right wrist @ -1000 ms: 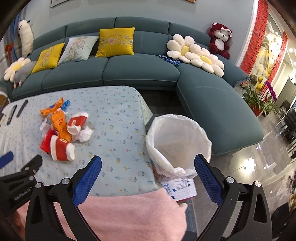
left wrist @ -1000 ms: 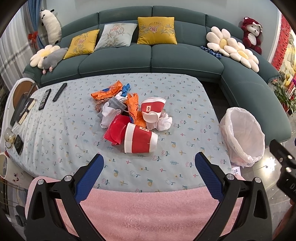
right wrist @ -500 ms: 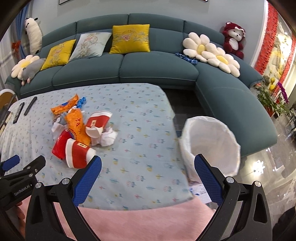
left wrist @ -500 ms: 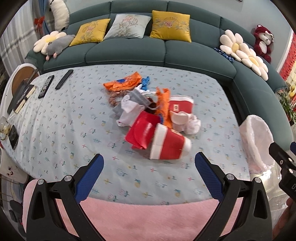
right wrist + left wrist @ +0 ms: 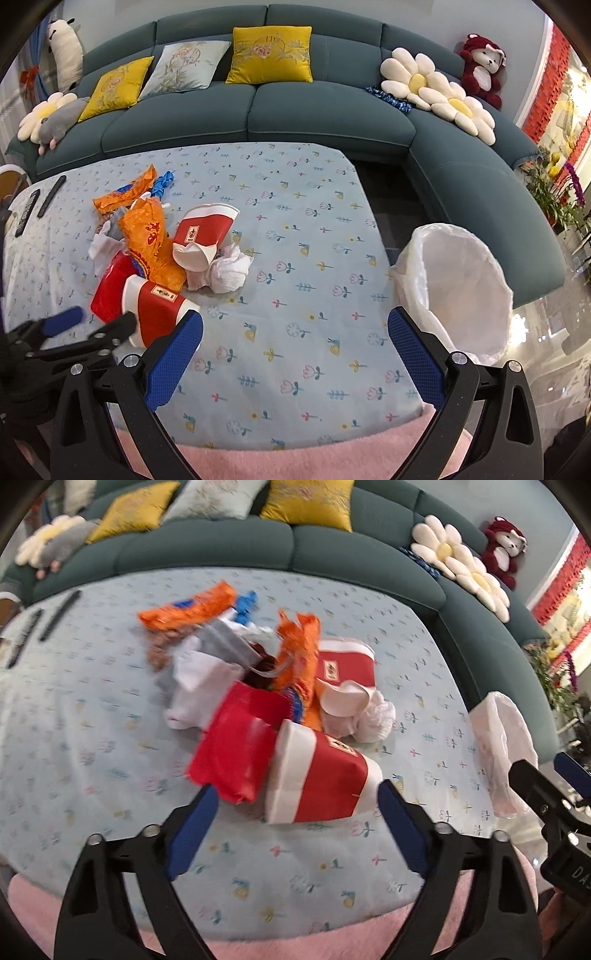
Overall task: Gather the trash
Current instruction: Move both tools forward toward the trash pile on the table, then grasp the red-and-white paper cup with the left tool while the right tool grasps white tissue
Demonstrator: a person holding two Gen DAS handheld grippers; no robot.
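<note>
"Where is the trash?"

"Heaped mid-table, left of the lined bin standing off its right edge. Nearest lies a red paper cup on its side, beside a red bag and orange wrappers."

"And the grippers?"

"The left gripper has just been closing, its jaws apart and framing that cup, seemingly untouched, though blurred. The right gripper waits released over bare cloth, near the bin."
</note>
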